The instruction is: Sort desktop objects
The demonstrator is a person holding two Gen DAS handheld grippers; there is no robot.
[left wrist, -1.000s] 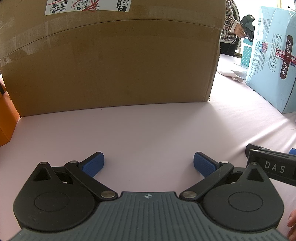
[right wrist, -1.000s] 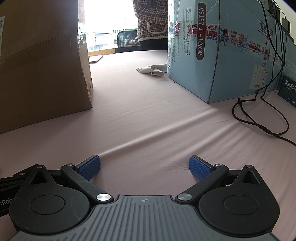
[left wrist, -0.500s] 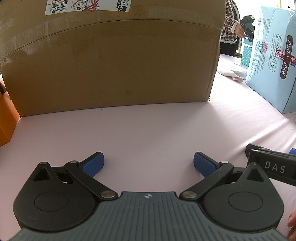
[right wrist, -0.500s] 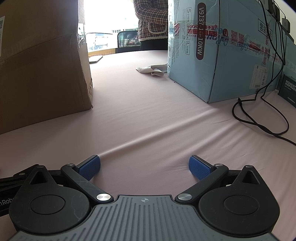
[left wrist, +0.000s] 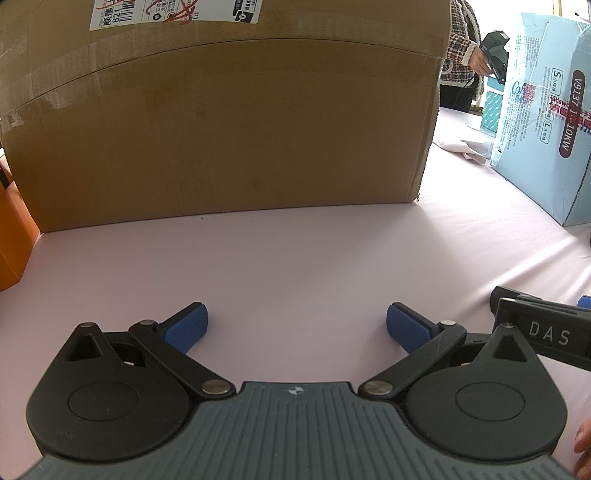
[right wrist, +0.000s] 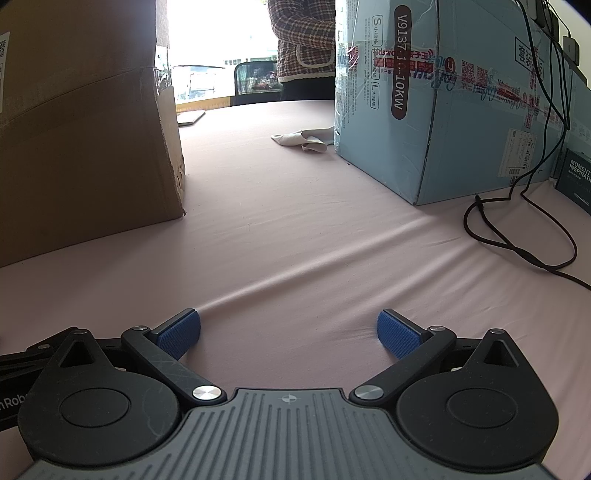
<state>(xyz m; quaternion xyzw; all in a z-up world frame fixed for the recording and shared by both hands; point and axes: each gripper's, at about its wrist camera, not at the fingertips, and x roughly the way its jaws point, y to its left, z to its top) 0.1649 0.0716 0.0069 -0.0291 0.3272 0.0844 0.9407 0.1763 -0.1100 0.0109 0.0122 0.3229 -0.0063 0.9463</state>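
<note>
Left hand-held gripper and right hand-held gripper both spread wide, empty, low over the pink tabletop. Cardboard box ahead left, blue box ahead right, black cable beside it.

The cardboard box hides the tabletop behind it; its shipping label is cut off above.

lg brown carton left, lt-blue carton right, black cable beside it; pink cloth under all.
</note>
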